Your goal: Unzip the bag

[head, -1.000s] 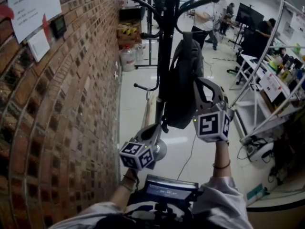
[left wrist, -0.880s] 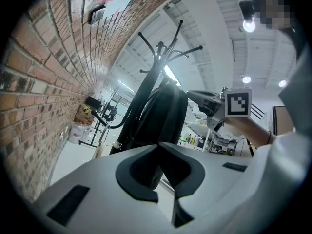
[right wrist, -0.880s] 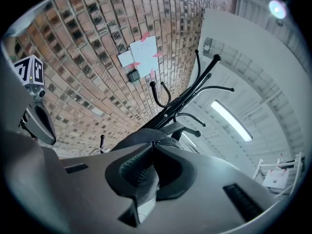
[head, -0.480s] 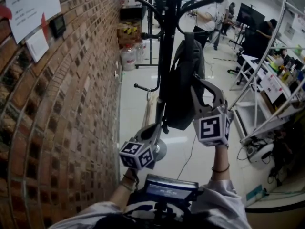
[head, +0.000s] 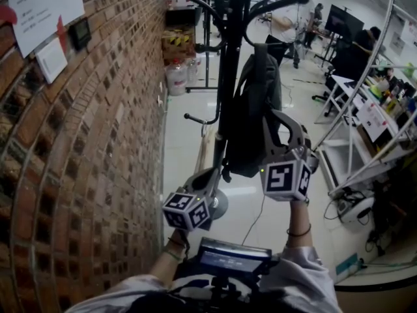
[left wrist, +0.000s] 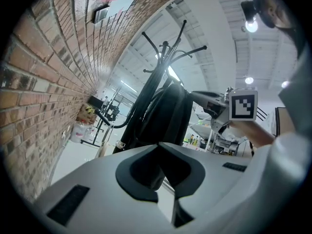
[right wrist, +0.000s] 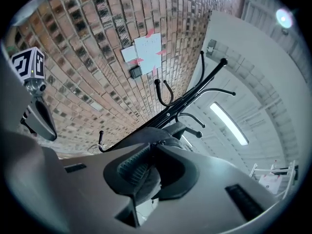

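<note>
Backpack [head: 251, 109] fabric lies between right gripper's [right wrist: 154, 144] fingers [right wrist: 133, 165], jaws just opening.

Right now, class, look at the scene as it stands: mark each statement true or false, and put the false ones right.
1. The bag hangs on a black rack. True.
2. The brick wall is on the person's right. False: it runs along the left.
3. Papers are stuck on the wall. True.
4. The bag is white. False: it is dark, nearly black.
5. The left gripper is up at the top of the rack. False: it is low, at the bag's bottom corner.
</note>
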A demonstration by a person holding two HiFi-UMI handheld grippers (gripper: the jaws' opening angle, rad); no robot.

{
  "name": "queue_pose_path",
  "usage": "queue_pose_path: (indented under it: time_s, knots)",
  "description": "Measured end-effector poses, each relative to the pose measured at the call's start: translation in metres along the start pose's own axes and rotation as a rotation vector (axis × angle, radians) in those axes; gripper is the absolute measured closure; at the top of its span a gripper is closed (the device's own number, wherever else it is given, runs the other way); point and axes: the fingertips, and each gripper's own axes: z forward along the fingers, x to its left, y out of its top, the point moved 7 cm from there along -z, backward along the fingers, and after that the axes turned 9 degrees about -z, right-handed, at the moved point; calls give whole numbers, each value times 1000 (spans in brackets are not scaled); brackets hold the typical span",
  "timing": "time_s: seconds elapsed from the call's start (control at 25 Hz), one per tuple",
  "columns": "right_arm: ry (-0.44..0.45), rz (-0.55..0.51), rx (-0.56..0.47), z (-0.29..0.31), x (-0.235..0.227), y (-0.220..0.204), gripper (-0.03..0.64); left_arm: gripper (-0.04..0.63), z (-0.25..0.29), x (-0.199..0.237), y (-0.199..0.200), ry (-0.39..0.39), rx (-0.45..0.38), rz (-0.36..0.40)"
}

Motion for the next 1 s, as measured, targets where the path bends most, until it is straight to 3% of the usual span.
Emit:
queue_pose_path:
  time_s: [0.2, 0.36, 0.56, 0.64, 0.8, 0.92, 1.0]
  knots:
    - [-2, 44, 10, -4, -5, -2, 620, 589, -1, -3, -1, -2, 0, 2]
    - [19, 80, 4, -4, -7, -4, 620, 589, -1, -2, -2, -6, -14, -2]
    - [14, 39, 20, -4, 1, 0, 613, 589, -2, -2, -5, -11, -23, -2]
    - [33, 51, 15, -1, 6, 2, 522, 589, -2, -1, -6, -9, -24, -3]
    - [31, -29, 53, 4, 10, 5, 508, 589, -5, -3, -2, 2, -7, 8]
    - [50, -63, 67, 9, 19, 10, 413, 589, -5, -3, -1, -1, -16, 3]
    - [38, -111, 74, 12, 24, 10, 413, 589, -4, -2, -2, -8, -23, 1]
